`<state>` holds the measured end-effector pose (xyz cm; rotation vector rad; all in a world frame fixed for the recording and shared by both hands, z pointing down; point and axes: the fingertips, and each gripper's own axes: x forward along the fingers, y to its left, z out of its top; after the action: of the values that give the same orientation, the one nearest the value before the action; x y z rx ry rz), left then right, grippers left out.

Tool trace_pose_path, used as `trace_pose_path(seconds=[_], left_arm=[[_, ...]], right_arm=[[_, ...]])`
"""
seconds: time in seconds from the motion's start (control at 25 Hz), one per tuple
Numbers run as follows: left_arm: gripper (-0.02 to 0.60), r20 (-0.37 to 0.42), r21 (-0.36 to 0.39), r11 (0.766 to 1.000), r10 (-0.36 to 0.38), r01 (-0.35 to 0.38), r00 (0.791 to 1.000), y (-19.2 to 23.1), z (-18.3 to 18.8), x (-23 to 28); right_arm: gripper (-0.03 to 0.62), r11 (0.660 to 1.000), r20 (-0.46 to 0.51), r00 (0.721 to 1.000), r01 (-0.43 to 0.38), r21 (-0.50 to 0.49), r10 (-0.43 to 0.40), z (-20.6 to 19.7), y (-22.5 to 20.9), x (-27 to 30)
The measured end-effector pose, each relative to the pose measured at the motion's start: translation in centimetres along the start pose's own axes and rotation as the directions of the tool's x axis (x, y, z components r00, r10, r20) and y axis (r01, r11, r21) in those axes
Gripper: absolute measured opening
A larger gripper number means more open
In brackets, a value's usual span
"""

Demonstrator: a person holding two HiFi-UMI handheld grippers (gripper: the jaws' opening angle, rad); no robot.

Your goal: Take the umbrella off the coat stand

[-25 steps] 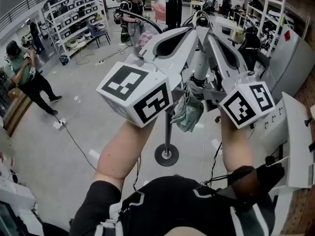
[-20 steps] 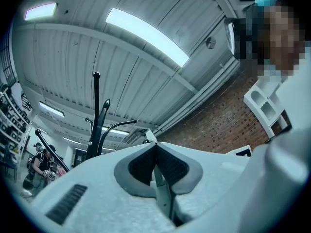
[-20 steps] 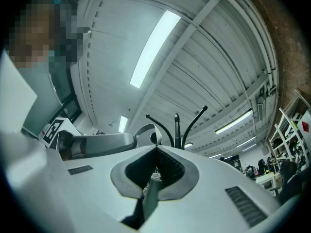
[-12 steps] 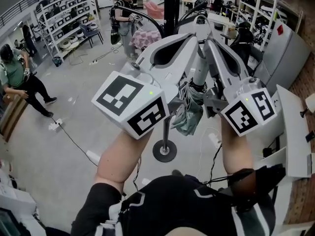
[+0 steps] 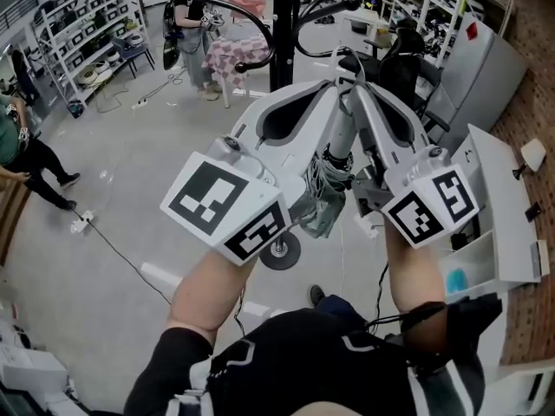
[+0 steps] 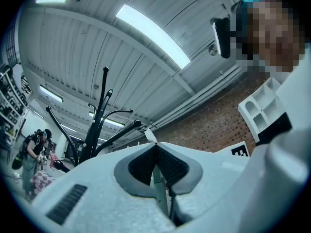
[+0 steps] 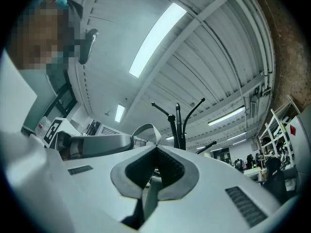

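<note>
Left claw [image 6: 155,147], right claw [image 7: 155,152] both clamped on umbrella [image 5: 323,196] strap [image 7: 146,126]; coat stand [image 5: 279,24] close behind.

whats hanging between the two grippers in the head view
The folded umbrella hangs handle-up in the gap between the left gripper and the right gripper; the head view shows it. Each gripper view shows its jaws shut on the umbrella's strap.

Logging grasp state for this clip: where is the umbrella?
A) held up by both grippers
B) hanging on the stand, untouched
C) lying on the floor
A: the umbrella hangs between the left gripper and right gripper, both shut on its strap.
</note>
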<state>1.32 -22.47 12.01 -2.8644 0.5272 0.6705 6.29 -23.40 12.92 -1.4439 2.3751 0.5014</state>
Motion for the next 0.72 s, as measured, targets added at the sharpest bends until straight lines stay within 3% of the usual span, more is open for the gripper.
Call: trace_pose_path(seconds=[0.72], left_arm=[[0.012,-0.083,-0.011,0.993,0.113,-0.114,0.99,-1.0,-5.3,-0.4]], right_arm=[[0.008,0.991,-0.067,0.993,-0.095,0.094,0.101,-4.5,-1.5,-2.9]])
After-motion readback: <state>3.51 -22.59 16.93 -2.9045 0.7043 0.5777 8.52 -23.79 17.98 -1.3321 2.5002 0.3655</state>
